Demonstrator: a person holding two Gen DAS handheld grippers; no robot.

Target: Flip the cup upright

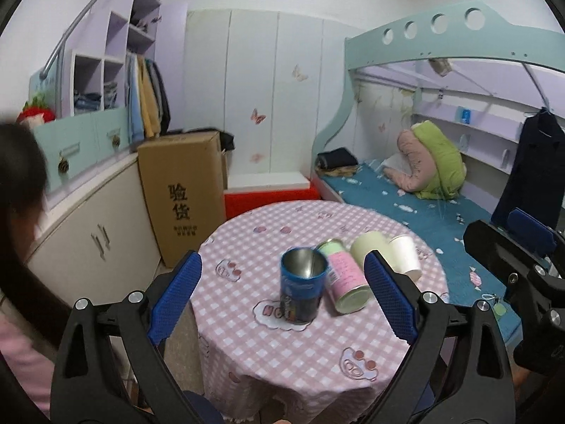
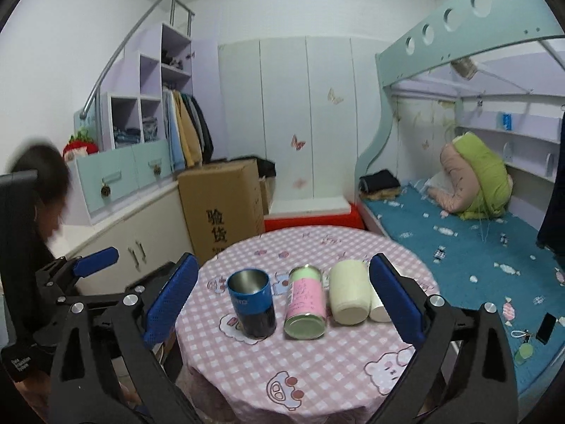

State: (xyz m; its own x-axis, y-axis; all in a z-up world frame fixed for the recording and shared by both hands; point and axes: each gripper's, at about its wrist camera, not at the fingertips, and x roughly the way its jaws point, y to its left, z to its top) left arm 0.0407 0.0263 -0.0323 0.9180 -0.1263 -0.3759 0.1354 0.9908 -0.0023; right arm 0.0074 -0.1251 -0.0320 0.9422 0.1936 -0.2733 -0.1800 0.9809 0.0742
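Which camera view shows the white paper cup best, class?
The left wrist view. There the white paper cup shows most of its side, beside the cream cup. In the right wrist view, only a small part of it peeks out behind the right gripper's blue finger pad.

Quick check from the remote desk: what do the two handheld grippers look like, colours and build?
Both match. The left gripper and right gripper have black plastic frames with triangular cut-outs and silver bolts. Their fingers carry blue textured pads. No cables visible.

Even indoor light; fisheye-bent edges; left wrist view motion-blurred.
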